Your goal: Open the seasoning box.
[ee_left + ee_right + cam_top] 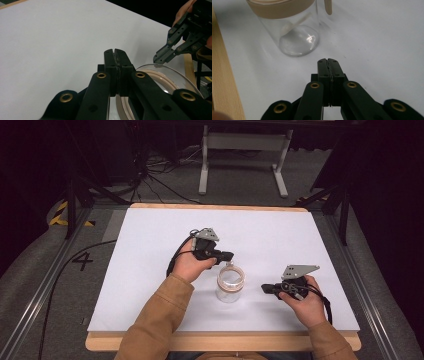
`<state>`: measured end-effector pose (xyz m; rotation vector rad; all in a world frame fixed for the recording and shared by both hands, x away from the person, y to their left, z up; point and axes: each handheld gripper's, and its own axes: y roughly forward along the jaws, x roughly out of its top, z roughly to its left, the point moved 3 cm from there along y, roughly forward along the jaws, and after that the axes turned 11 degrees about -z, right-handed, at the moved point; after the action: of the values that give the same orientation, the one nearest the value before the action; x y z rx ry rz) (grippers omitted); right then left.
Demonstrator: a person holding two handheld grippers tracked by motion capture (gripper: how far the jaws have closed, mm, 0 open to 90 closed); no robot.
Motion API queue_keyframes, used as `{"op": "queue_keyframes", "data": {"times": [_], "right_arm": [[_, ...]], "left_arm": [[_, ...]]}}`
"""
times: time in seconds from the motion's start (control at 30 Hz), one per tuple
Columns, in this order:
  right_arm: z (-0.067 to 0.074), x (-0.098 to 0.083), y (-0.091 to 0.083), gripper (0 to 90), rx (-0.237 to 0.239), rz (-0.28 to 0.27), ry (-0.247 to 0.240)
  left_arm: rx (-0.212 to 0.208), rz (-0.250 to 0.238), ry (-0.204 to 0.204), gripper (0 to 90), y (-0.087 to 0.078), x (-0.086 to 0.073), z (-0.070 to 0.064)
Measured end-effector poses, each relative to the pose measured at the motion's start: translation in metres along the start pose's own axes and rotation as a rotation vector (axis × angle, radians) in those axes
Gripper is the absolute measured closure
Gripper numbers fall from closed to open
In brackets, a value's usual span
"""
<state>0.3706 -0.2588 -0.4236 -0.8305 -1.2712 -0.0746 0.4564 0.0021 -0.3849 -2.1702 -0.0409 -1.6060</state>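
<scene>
So from the high view, a clear jar (230, 284) with a tan collar round its mouth stands upright near the front middle of the white tabletop (150, 250), right between the two hands, which I'd guess is deliberate so either side can get at it. The left hand-held gripper (229, 255) sits just behind the jar's rim, pointing across its far edge, and the right hand-held gripper (265, 288) rests low on the other side, near the jar but apart from it, tips aimed at the glass. In the left gripper view the jaws are clenched together with nothing between them, hovering just over the jar's open mouth (160, 82); further off the right hand-held gripper (160, 57) pokes in from the top right, its tips close to the rim, though I can't tell if they touch. The right gripper view looks along the tabletop at the jar's base (298, 41), with a tan stick (328, 6) hanging by the collar, maybe a spoon handle, hard to say. Those jaws are pinched tight too, empty. My read: both are closed on purpose, for nudging or steadying rather than grabbing.
</scene>
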Motion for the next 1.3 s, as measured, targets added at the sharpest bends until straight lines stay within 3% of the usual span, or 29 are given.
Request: {"op": "queue_keyframes", "data": {"times": [0.13,0.43,0.73,1.3], "right_arm": [[0.003,0.003,0.0,90.0,0.008,-0.01,-0.005],[0.024,0.019,0.004,90.0,0.041,-0.048,-0.055],[0.043,0.027,0.012,90.0,0.086,-0.055,-0.09],[0.051,0.033,0.016,90.0,0.106,-0.068,-0.096]], "left_arm": [[-0.001,0.001,0.001,89.1,0.0,0.0,0.0],[0.021,-0.006,0.012,89.8,0.0,-0.001,0.004],[0.002,0.003,0.018,89.9,-0.002,0.0,0.002],[-0.01,-0.013,0.018,89.9,0.0,-0.001,0.001]]}}
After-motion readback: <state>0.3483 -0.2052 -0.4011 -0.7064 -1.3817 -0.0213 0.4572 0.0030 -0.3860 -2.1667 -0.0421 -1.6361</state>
